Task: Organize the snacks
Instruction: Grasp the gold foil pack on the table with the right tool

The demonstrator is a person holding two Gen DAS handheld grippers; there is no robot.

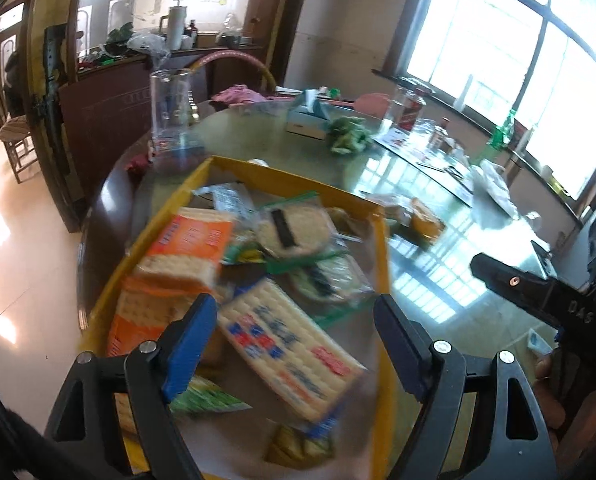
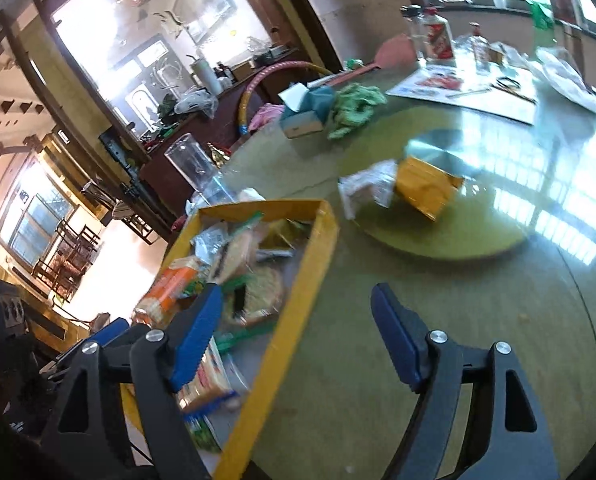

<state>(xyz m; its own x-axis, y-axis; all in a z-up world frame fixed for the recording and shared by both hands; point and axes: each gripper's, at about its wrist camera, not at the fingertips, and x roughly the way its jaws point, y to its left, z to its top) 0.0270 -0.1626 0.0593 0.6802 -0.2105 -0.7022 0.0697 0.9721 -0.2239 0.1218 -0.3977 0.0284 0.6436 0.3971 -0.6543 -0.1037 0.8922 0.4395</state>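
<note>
From the left wrist, the left gripper (image 1: 294, 340) hangs over the yellow tray (image 1: 382, 280) with its jaws spread wide and nothing between the pads. Directly below lies a blue-and-red cracker pack (image 1: 286, 348), flat and tilted across the other snacks. An orange cracker pack (image 1: 186, 248) sits to its left, and two round rice-cake packets (image 1: 294, 228) in clear wrap lie toward the tray's far side. The right gripper's black body (image 1: 538, 292) shows at the right edge, over the glossy bench (image 1: 438, 184).

From the right wrist, the right gripper (image 2: 298, 336) is also wide open and empty, its left pad over the tray's near corner and its right pad over bare bench. Two snacks remain outside the tray, on the green turntable (image 2: 478, 240): a gold foil pack (image 2: 426, 188) and, touching it, a clear-wrapped snack (image 2: 366, 192).

These loose snacks look light and crinkly; the film is likely slippery and the contents brittle. The gold pack would probably be best pinched across its narrow width, near the middle, with gentle pressure. The clear one is too blurred to judge; its crimped end seam seems the safer hold.
</note>
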